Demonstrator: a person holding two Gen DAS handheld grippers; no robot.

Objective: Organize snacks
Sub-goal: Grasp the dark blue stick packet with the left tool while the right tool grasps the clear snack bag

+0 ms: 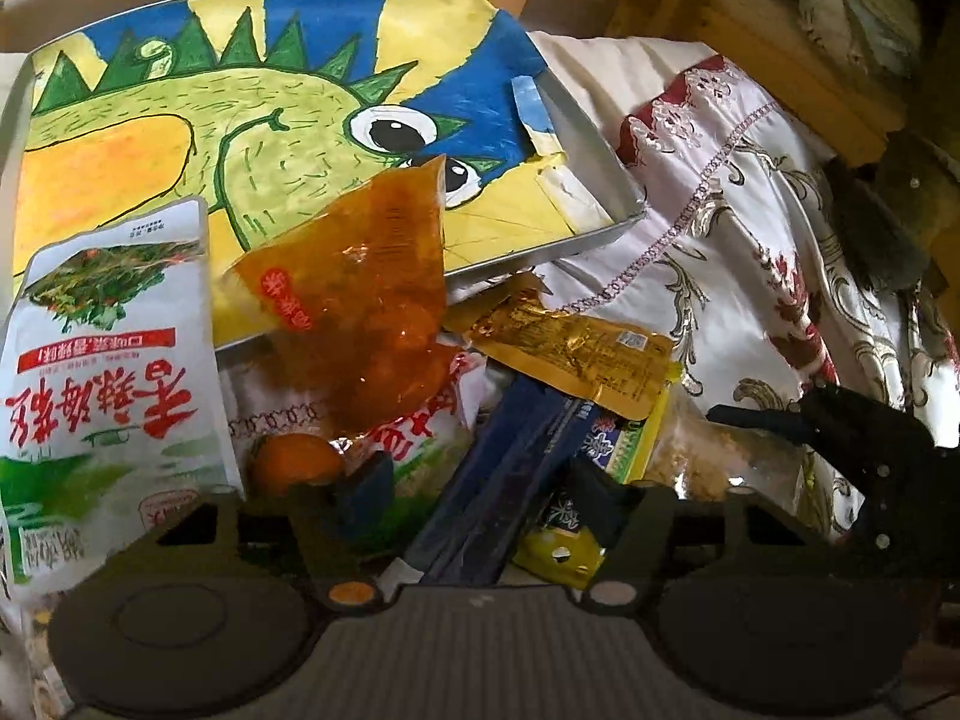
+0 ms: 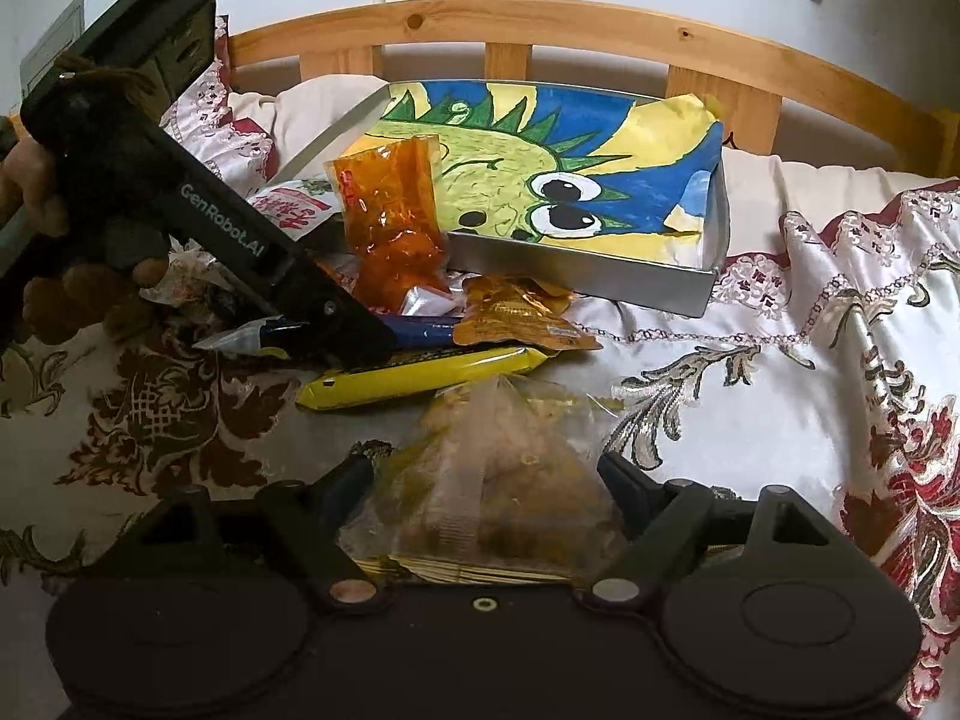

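A: Where are the snacks?

B: Heaped on the bedspread [image 2: 690, 324], against the near edge of the tray [image 2: 576, 276]. The tray is metal, lined with a dinosaur drawing [image 2: 540, 162], and sits toward the headboard [image 2: 540, 24].

A: What's in the heap?

B: An orange pouch [image 2: 393, 222] stands tallest, leaning over the tray's rim. A gold packet [image 2: 522, 315] lies just right of it, a blue stick [image 1: 510, 468] and a yellow bar [image 2: 420, 375] below that, and a white bag [image 1: 102, 384] with red lettering on the left side of the left camera's view.

A: And the left gripper [image 1: 474, 498]?

B: Its jaws are spread, reaching down into the heap around the blue stick. The fingers are not pressed onto anything that I can make out.

A: The right gripper [image 2: 486, 474]?

B: Also spread. A clear bag [image 2: 492, 480] of brownish pieces lies between its fingers, nearest of all the snacks. I cannot tell whether the fingers touch it; the gap looks wider than the bag.
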